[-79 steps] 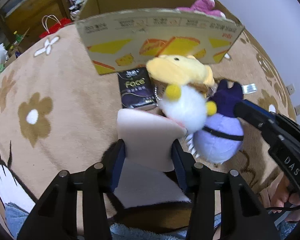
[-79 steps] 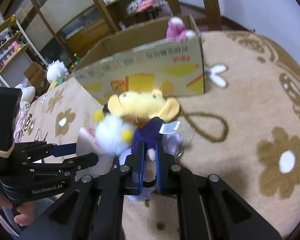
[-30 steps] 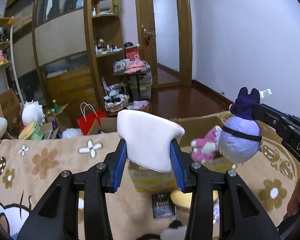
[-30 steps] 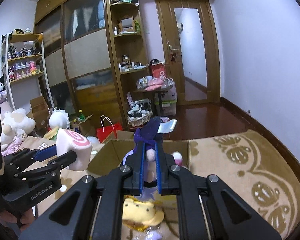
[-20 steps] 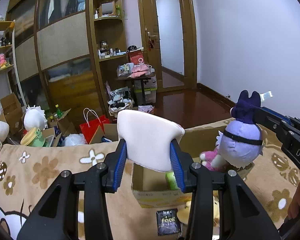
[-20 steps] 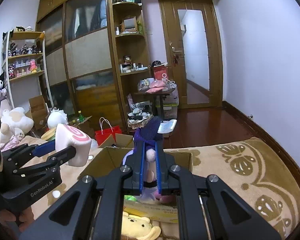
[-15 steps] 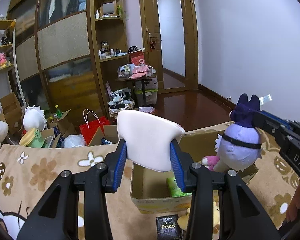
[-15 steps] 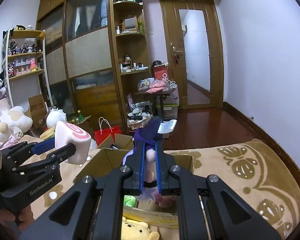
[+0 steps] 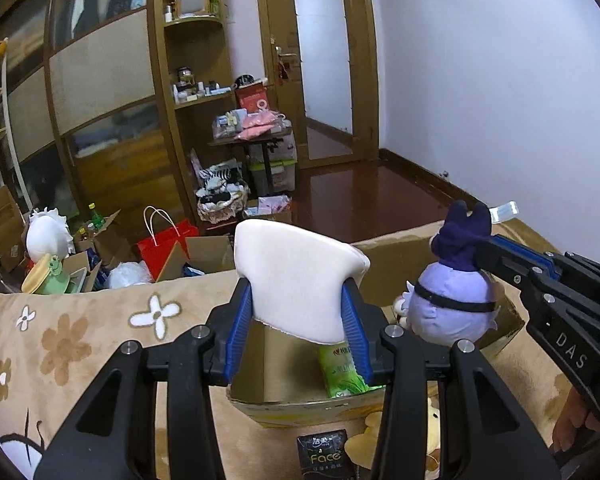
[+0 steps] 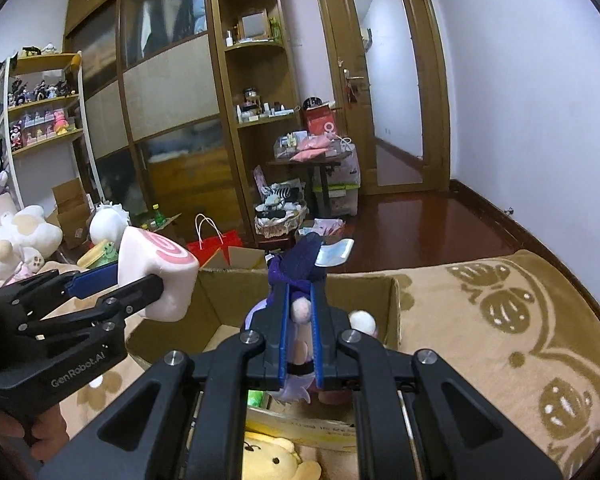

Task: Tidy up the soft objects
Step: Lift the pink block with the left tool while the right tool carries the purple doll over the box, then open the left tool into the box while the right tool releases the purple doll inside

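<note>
Pale pink swirl-roll plush (image 9: 300,280), flat end marked with a red spiral, sits pinched in the left claw (image 9: 298,324), over the open cardboard box (image 9: 384,248) ahead and below. Purple plush (image 9: 452,300), dark hat and black belt, hangs clamped by its head in the narrowly closed right claw (image 10: 300,320) over the same box. Inside, a green packet (image 9: 342,368) is half hidden by the left claw's fingers; a yellow plush (image 10: 276,460) below the right claw is cut off.

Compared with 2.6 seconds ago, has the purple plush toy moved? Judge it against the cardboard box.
Yes. The purple plush toy, shut in the right gripper, has gone up off the blanket in front of the cardboard box and now hangs over its opening.
</note>
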`<state>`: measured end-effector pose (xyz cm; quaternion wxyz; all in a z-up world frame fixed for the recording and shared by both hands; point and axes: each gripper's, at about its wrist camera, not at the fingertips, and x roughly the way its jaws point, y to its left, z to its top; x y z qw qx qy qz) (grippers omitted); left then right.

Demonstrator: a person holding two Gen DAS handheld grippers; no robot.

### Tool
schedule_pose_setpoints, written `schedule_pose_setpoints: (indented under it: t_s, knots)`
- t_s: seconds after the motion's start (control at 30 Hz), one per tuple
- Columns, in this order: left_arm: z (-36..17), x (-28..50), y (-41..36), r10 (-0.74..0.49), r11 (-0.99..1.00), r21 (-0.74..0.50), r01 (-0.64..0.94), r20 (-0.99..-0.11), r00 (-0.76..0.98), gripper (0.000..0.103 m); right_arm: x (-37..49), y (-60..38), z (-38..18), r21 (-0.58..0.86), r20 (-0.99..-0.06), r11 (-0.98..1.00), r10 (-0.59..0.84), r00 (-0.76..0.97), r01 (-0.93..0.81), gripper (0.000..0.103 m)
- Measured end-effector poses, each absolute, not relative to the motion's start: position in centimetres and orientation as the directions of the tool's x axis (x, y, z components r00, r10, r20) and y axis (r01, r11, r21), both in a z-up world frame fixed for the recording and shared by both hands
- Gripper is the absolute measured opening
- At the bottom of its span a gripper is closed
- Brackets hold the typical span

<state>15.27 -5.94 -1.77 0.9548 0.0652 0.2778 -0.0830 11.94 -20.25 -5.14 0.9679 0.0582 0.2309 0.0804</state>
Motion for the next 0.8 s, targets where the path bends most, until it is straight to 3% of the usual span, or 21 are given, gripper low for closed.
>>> schedule_pose_setpoints:
  t_s: [0.37, 0.53, 0.73, 0.8]
  knots:
    - [-4.7, 17.3, -5.9, -0.133, 0.974, 0.054, 0.22, -0.648, 0.75, 0.054, 12.9, -20.6, -7.1, 0.177, -0.504, 0.975, 0.204, 0.84, -0.131, 0.012]
    - [-4.7, 17.5, -5.2, -0.12, 0.979, 0.05, 0.199, -0.649, 0.752, 0.072, 13.0, -20.6, -7.7, 0.18, -0.525, 0.975, 0.209, 0.825, -0.133, 0.013]
    - [-4.9, 17.0, -4.8, -0.097, 0.981, 0.064, 0.186, -0.663, 0.742, 0.083, 12.6, -20.7, -7.6, 0.175, -0.532, 0.975, 0.212, 0.82, -0.139, 0.013]
    - [-4.9, 16.7, -4.7, -0.084, 0.981, 0.073, 0.178, -0.666, 0.741, 0.088, 12.5, -20.7, -7.4, 0.176, -0.534, 0.975, 0.212, 0.818, -0.138, 0.019]
